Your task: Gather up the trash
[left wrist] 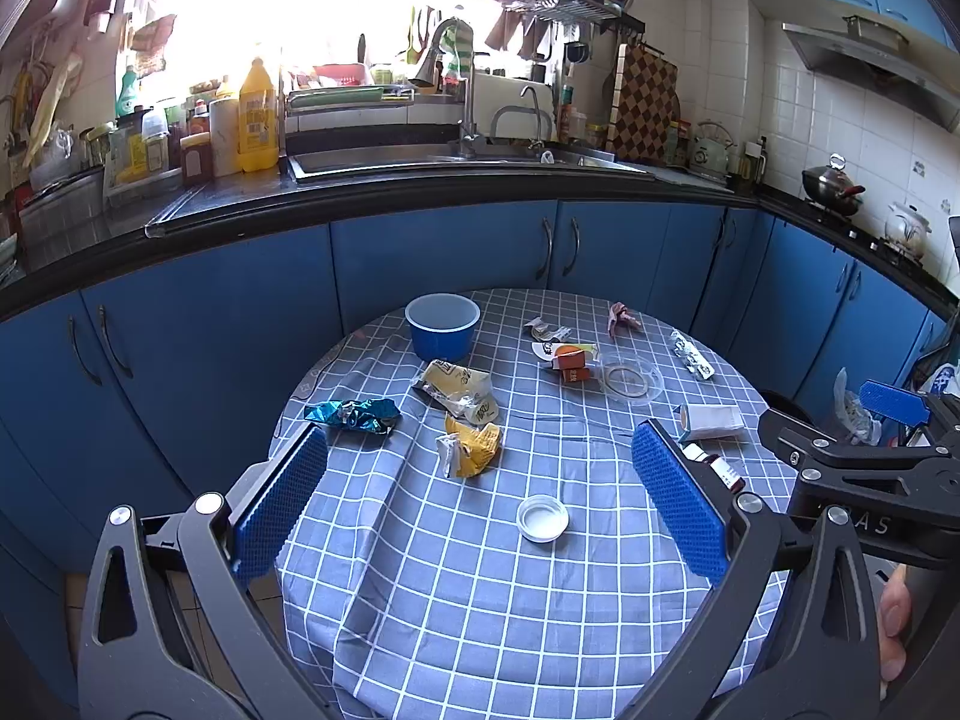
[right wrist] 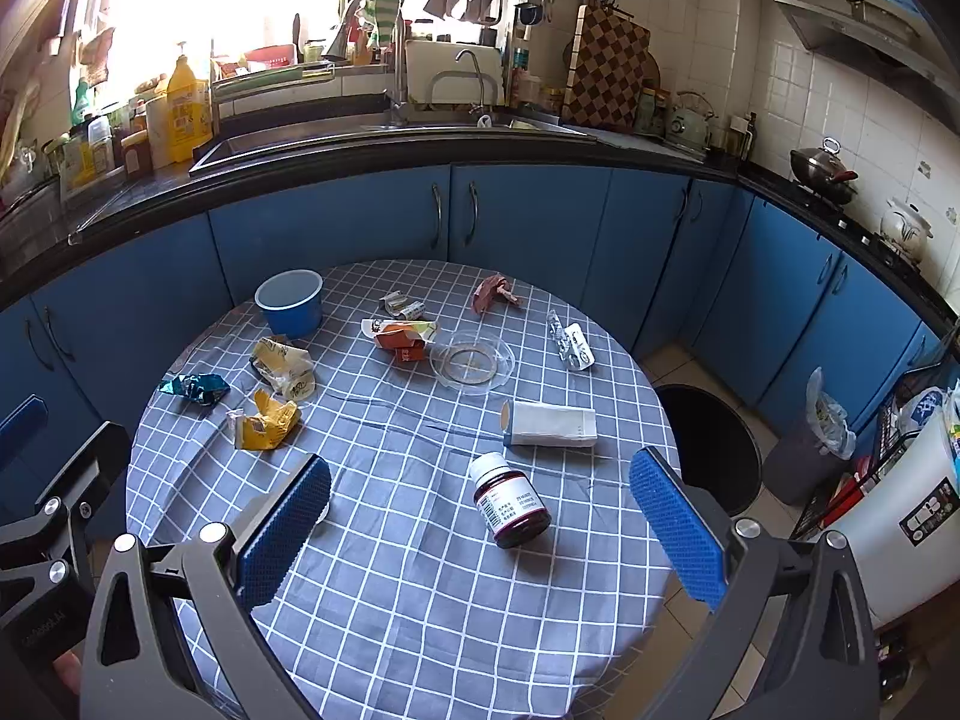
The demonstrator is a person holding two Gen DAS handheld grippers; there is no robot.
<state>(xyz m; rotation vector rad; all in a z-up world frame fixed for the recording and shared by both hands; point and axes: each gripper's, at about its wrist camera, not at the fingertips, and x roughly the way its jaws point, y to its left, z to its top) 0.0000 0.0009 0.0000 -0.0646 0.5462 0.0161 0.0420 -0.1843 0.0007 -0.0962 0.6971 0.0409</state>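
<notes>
While both grippers hover spread wide, brown pill bottle [right wrist: 511, 501] lies on checked tablecloth [right wrist: 390, 570], white cap toward upper left, centred between right gripper [right wrist: 480, 534] pads; left gripper [left wrist: 480, 498] frames white lid [left wrist: 543, 517].

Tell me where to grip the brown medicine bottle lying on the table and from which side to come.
Grip the brown medicine bottle across its round body, just below the white cap, coming down from above with the open right gripper. It lies on its side, tilted, so set the pads on its two long sides; gripped end to end it would likely slip.
</notes>
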